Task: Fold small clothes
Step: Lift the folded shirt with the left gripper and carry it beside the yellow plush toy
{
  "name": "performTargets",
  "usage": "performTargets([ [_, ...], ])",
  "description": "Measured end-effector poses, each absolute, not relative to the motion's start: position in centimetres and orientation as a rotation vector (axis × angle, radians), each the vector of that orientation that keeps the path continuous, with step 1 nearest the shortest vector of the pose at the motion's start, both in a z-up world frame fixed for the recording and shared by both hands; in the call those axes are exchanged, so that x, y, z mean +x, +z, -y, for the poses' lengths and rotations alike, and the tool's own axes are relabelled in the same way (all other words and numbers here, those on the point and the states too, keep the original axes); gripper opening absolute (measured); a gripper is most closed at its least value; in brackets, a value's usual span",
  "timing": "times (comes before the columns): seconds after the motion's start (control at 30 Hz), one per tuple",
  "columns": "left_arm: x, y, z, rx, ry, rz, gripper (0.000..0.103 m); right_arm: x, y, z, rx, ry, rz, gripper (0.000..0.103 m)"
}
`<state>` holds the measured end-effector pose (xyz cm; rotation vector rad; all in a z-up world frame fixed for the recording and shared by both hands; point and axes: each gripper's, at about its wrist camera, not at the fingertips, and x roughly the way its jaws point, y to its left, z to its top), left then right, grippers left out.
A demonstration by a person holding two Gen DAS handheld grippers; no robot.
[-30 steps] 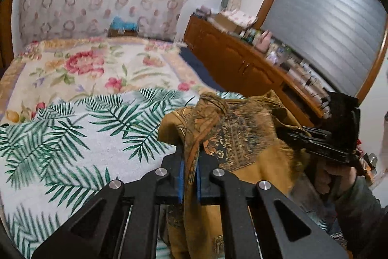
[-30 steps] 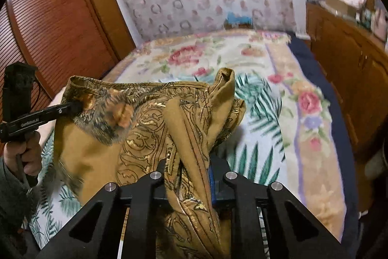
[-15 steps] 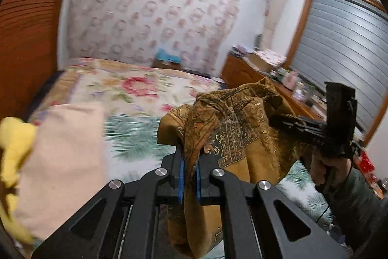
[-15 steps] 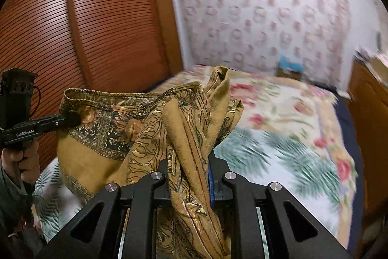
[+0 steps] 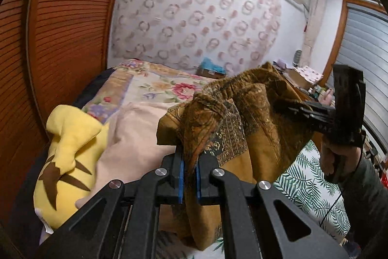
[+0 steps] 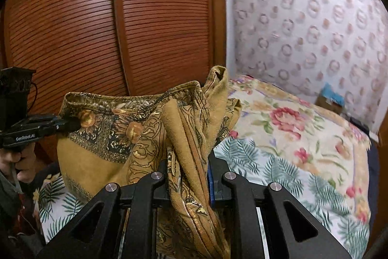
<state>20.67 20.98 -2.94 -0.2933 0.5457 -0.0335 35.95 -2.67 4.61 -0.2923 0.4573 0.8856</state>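
Observation:
A small mustard-brown patterned garment [image 5: 245,123] hangs in the air between my two grippers, above the bed. My left gripper [image 5: 190,162] is shut on one top corner of it. My right gripper [image 6: 189,169] is shut on the other bunched corner of the garment [image 6: 135,135]. In the left wrist view the right gripper [image 5: 293,108] pinches the cloth at the right. In the right wrist view the left gripper [image 6: 69,124] pinches the patterned band at the left. The lower part of the garment drapes down over both sets of fingers.
A yellow plush toy [image 5: 70,149] and a pale pink cloth [image 5: 135,135] lie on the bed at the left. The palm-leaf sheet [image 6: 274,174] and floral blanket [image 6: 291,118] cover the bed. A wooden slatted wardrobe [image 6: 121,23] stands close at the left.
Both grippers have swung left toward the wardrobe and tilted up, still holding the garment. The plush toy and pink cloth have come into the left wrist view.

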Motion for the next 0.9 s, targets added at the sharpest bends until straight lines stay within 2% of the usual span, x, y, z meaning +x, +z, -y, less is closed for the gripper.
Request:
performTargets([
  [0.5, 18.3, -6.4, -25.0, -0.400, 0.050, -0.575, 0.008, 38.9, 5.2, -9.9, -0.516, 1.018, -0.391, 0.017],
  [0.9, 17.4, -8.7, -26.3, -0.411, 0.129, -0.643, 0.008, 46.9, 1.2, -16.9, -0.515, 1.023, -0.532, 0.020],
])
